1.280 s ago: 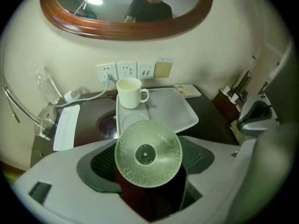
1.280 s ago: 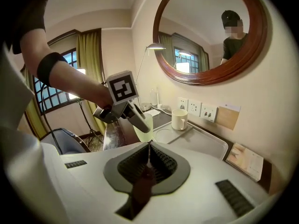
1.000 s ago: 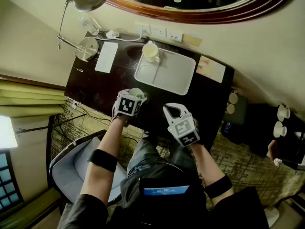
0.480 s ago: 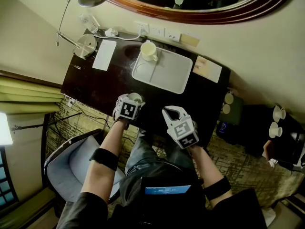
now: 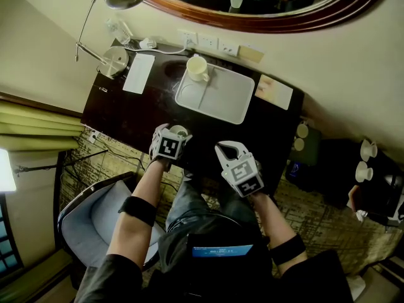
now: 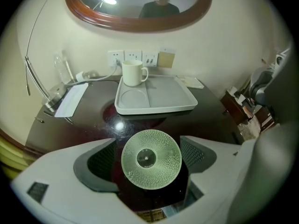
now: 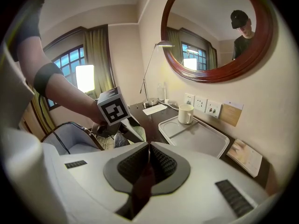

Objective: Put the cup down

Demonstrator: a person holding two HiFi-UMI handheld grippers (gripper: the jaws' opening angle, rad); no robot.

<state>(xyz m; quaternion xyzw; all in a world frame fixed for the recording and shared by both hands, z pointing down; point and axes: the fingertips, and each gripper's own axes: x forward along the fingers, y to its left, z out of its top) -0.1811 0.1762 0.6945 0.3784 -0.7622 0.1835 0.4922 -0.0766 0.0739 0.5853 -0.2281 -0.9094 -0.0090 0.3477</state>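
- Pale green dimpled glass cup [image 6: 151, 158], upright on the dark tabletop [image 5: 126, 115] close to its near edge, seen from above down to its round base.
- Stands between the jaws of the left gripper [image 6: 147, 141], which points steeply down over it.
- Jaws spread wide and just been opening: a sliver of dark tabletop shows between the left pad and the cup wall, with the right pad just beside the wall and not pressing.
- Right gripper [image 7: 148, 146] near the left one, over the same near edge, jaws pressed together pad to pad, apart from the cup.
- Farther back on the tabletop, well apart from the cup, a white tray [image 5: 221, 103].
- White mug [image 5: 197, 69] upright at the tray's far left corner, handle turned to the right in the left gripper view.
- Left of the tray, a white sheet [image 5: 139, 73] lying flat, then the round base of a desk lamp [image 5: 113, 60], its thin arm rising to a head over the corner.
- Right of the tray, a pale leaflet [image 5: 274, 91] near the wall.
- On the wall behind the tray, a row of sockets [image 5: 208, 43], and above them a mirror [image 5: 265, 23] in a dark wooden frame.
- Grey chair [image 5: 88, 223] pushed in at the near left, beside the person's legs.
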